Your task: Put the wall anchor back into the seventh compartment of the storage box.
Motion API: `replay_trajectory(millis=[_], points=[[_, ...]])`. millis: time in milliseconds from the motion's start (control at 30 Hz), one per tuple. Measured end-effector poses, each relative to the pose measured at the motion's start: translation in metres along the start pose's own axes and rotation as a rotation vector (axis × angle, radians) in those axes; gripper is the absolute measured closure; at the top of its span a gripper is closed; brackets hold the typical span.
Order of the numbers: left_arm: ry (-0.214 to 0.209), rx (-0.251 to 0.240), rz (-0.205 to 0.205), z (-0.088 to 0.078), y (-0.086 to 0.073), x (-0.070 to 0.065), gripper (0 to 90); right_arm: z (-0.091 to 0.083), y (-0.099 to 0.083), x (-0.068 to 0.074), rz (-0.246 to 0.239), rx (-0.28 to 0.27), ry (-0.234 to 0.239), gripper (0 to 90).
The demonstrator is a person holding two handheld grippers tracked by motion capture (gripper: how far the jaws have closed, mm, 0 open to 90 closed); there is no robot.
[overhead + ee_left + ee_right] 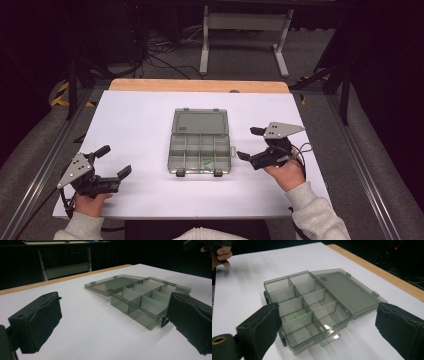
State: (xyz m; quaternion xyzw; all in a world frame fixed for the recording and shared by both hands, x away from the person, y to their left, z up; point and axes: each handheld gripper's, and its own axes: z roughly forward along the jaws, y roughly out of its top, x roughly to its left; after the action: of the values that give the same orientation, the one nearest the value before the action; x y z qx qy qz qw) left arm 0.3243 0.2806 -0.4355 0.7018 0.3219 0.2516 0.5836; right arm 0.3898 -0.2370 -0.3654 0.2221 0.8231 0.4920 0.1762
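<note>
Clear grey box (200, 148) lying open at the middle of the table (135, 125), a little nearer to the near edge than to the far one. Lid (200, 121) folded back flat on the white top, toward the far edge, joined to the tray by two hinges. Tray split into eight compartments in two rows. Something small and green (207, 161) inside one compartment of the near row, second from the right end as seen from above; too small to tell what exactly. Two dark latches at the near wall of the box.

Left gripper (112, 164) near the near left corner of the table, held in the left hand (91, 202), well apart from the box. Jaws spread wide, nothing between them but bare white surface; in the left gripper view the box seen beyond the jaws, partly behind one of them. Grey plate on top of this gripper.

Right gripper (249, 143) near the right edge of the table, just beside the right end of the box, held in the right hand (286, 172). Jaws released and wide apart, pointing at the box, pads not pressing on anything. In the right gripper view the box (312, 307) lying between and beyond both black jaws, not touched by them.
</note>
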Motion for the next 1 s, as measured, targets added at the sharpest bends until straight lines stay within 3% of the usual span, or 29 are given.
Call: replay_trajectory(millis=[167,333,700,933,1000], points=[[-0.001,-0.003,0.0,0.0,0.0,0.0,0.6,-0.01,-0.01,-0.002,-0.013,-0.072,-0.026,1.0],[-0.003,0.002,0.001,0.0,0.0,0.0,0.6,-0.017,-0.017,-0.004,-0.005,-0.139,-0.006,0.7],[-0.021,-0.004,0.008,0.0,-0.001,0.001,0.4,-0.03,-0.038,-0.001,-0.008,-0.279,-0.033,0.1],[-0.025,-0.012,0.009,0.001,-0.002,0.002,0.4,-0.032,-0.054,-0.002,0.011,-0.301,-0.057,0.2],[-0.037,-0.012,0.017,0.0,-0.003,0.003,0.4,-0.032,-0.06,-0.003,-0.003,-0.312,-0.064,0.1]])
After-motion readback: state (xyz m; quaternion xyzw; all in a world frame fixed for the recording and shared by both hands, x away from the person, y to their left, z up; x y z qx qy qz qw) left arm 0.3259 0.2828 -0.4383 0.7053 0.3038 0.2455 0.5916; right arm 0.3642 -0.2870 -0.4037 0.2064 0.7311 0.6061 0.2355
